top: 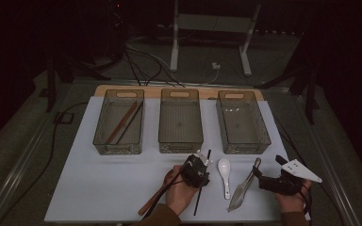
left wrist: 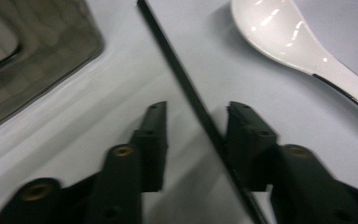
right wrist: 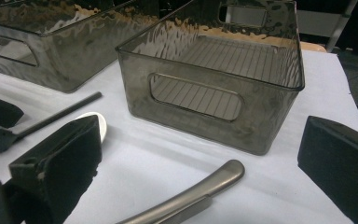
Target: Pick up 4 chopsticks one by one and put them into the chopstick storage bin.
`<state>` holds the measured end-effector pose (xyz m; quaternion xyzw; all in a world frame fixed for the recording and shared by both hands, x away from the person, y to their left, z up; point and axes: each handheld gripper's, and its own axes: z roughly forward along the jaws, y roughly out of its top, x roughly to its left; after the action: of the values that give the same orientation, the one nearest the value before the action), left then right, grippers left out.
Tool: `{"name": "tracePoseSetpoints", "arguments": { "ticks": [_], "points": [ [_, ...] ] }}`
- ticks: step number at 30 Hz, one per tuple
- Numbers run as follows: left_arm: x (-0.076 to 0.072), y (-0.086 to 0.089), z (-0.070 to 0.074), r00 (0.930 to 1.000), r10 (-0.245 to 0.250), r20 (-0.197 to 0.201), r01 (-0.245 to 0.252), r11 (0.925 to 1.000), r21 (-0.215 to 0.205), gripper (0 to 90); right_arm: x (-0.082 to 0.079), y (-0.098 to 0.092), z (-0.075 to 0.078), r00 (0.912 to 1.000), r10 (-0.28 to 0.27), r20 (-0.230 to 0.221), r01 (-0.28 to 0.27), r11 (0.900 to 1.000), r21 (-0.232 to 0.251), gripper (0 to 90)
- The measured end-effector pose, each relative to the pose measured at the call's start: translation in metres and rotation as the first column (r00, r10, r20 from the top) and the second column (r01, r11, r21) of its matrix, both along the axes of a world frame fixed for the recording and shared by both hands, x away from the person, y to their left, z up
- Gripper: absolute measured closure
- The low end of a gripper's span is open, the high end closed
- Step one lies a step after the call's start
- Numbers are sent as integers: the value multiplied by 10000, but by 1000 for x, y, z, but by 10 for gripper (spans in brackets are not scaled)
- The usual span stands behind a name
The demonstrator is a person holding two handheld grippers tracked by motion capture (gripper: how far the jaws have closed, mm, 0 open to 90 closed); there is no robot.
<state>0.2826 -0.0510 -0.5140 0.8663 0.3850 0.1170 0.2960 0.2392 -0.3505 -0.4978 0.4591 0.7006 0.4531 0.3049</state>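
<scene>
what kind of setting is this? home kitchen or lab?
Probably a lab or data-collection setup, not a kitchen. Three identical smoky plastic bins stand in a row on a white table mat, loose cables run over the grey floor behind, and a metal stand frame sits in a dark room.

– What's that white spoon [top: 224, 168] made of?

– Glazed ceramic by the look, smooth and glossy, with bright glints on the bowl. The black chopstick [left wrist: 186, 88] just beside it is matt and slim; plastic or lacquered wood, I can't tell.

– And the tongs [top: 243, 187] on the spoon's other side?

– Brushed metal, a dull satin sheen. The bins [right wrist: 223, 70] beyond the spoon are smoky translucent plastic, rippled walls, ribbed floor. The tabletop [top: 99, 188] wears a smooth matt white sheet. The left gripper [left wrist: 196, 128] has matt black fingers [left wrist: 154, 140].
</scene>
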Motion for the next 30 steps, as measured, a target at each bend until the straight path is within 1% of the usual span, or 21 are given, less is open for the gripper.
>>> {"name": "tracePoseSetpoints", "arguments": {
  "ticks": [3, 6, 10, 16, 17, 19, 21, 23, 25, 27, 29, 30],
  "points": [
    [2, 6, 0, 9999, 145, -86, -145, 9999, -38, 763, 0, 0, 0, 10000, -5, -19, 5, 10000, 7, 0],
    [3, 9, 0, 9996, 272, -110, -273, 9996, -94, 816, 0, 0, 0, 10000, 13, -8, -13, 10000, -4, 0],
    [3, 14, 0, 9992, 383, -106, -384, 9992, -114, 830, 0, 0, 0, 10000, -8, -20, 8, 10000, 17, 0],
    [2, 20, 0, 9993, 275, -250, -282, 9992, -293, 834, 0, 1, 0, 10000, 0, -31, 0, 10000, -6, 0],
    [2, 21, 0, 9993, 237, -296, -247, 9991, -351, 829, 0, 1, 0, 10000, 1, -27, -1, 10000, 5, 0],
    [0, 21, 0, 9991, 178, -396, -195, 9989, -435, 785, 0, 1, 0, 10000, 5, -32, -5, 10000, -3, 0],
    [-2, 20, 0, 9992, 126, -370, -139, 9993, -355, 770, 1, 1, -1, 10000, 16, -33, -16, 10000, -17, 0],
    [-4, 18, 1, 9989, 93, -457, -111, 9991, -404, 742, 1, 1, -1, 10000, 19, -37, -19, 10000, -12, 0],
    [-7, 16, 1, 9995, 32, -304, -35, 9999, -114, 741, 0, 1, -1, 10000, 17, -42, -17, 10000, -12, 0],
    [-8, 15, 1, 9999, -22, -162, 24, 9999, 99, 772, 0, 0, -1, 10000, 7, -42, -7, 10000, 2, 0],
    [-8, 16, 1, 9999, -89, -120, 90, 9999, 100, 823, 0, 0, -1, 10000, 2, -51, -2, 10000, 14, 0],
    [-9, 16, 1, 9999, -121, -79, 122, 9998, 123, 830, 0, 1, -1, 10000, 11, -47, -11, 10000, 2, 0]
  ]
}}
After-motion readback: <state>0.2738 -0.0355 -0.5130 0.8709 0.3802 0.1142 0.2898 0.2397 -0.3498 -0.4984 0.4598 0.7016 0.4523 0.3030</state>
